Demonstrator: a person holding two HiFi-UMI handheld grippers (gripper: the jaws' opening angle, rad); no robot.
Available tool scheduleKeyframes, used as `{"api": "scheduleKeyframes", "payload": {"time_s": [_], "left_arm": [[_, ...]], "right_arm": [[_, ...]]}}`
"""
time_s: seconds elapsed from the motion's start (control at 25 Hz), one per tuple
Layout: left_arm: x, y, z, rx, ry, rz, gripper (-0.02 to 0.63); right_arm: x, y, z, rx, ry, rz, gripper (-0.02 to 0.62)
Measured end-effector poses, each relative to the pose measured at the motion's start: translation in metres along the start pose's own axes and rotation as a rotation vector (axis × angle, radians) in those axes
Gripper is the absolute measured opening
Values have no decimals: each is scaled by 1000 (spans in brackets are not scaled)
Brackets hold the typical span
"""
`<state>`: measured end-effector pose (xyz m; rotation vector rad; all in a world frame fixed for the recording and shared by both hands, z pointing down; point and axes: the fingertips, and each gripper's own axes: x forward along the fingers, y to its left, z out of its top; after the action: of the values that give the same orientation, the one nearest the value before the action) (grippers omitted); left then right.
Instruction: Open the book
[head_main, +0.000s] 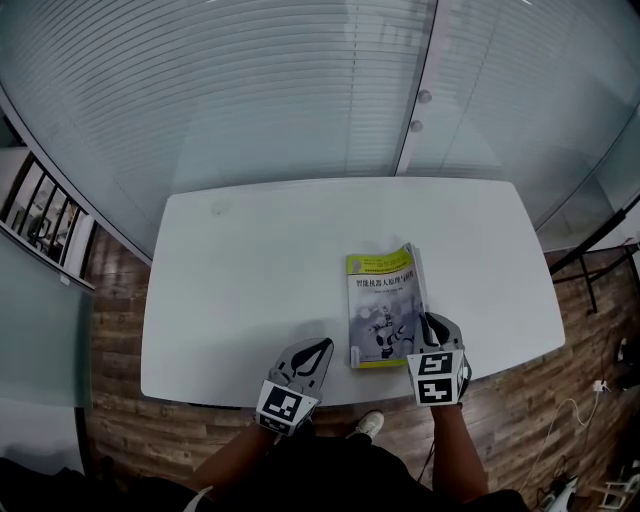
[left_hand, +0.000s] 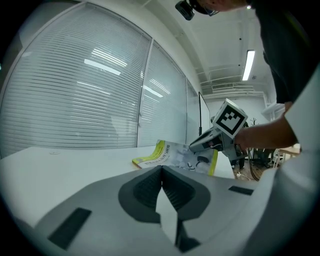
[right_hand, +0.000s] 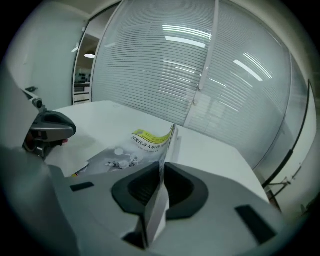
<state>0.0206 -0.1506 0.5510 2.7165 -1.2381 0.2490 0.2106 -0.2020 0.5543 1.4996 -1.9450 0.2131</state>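
Observation:
A book (head_main: 385, 305) with a yellow and grey cover lies on the right half of the white table (head_main: 250, 260). My right gripper (head_main: 432, 325) is at its near right corner, shut on the cover's edge. In the right gripper view the cover (right_hand: 145, 142) stands lifted and curved, its edge pinched between the jaws of the right gripper (right_hand: 162, 172). My left gripper (head_main: 318, 348) hovers at the table's front edge, left of the book, shut and holding nothing. The left gripper view shows the left gripper (left_hand: 161, 172), the raised book (left_hand: 165, 154) and the right gripper (left_hand: 195, 146) on it.
A glass wall with blinds (head_main: 300, 90) runs behind the table. Wooden floor (head_main: 120, 300) surrounds it. A dark rack (head_main: 40, 215) stands at the left, and cables (head_main: 580, 410) lie on the floor at the right. The table's front edge (head_main: 220, 395) is just under my grippers.

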Motion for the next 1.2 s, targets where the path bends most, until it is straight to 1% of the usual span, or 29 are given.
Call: {"api": "scheduleKeyframes", "payload": {"time_s": [0.16, 0.48, 0.72, 0.8, 0.96, 1.2], "left_arm": [[-3, 4, 3, -7, -10, 1, 11], [-18, 26, 0, -36, -22, 20, 11], [-32, 46, 4, -47, -37, 33, 11], [-37, 56, 5, -49, -45, 54, 11], [-47, 79, 7, -49, -55, 106, 11], [-72, 105, 13, -46, -67, 186, 11]], "right_arm": [[-6, 10, 13, -119, -13, -43, 38], [-20, 33, 42, -333, -33, -128, 35], [-33, 60, 75, -469, -63, -158, 34], [-37, 74, 88, -503, -84, -149, 34], [-46, 115, 119, -573, -136, -89, 31], [-47, 172, 143, -615, -219, -5, 29]]}}
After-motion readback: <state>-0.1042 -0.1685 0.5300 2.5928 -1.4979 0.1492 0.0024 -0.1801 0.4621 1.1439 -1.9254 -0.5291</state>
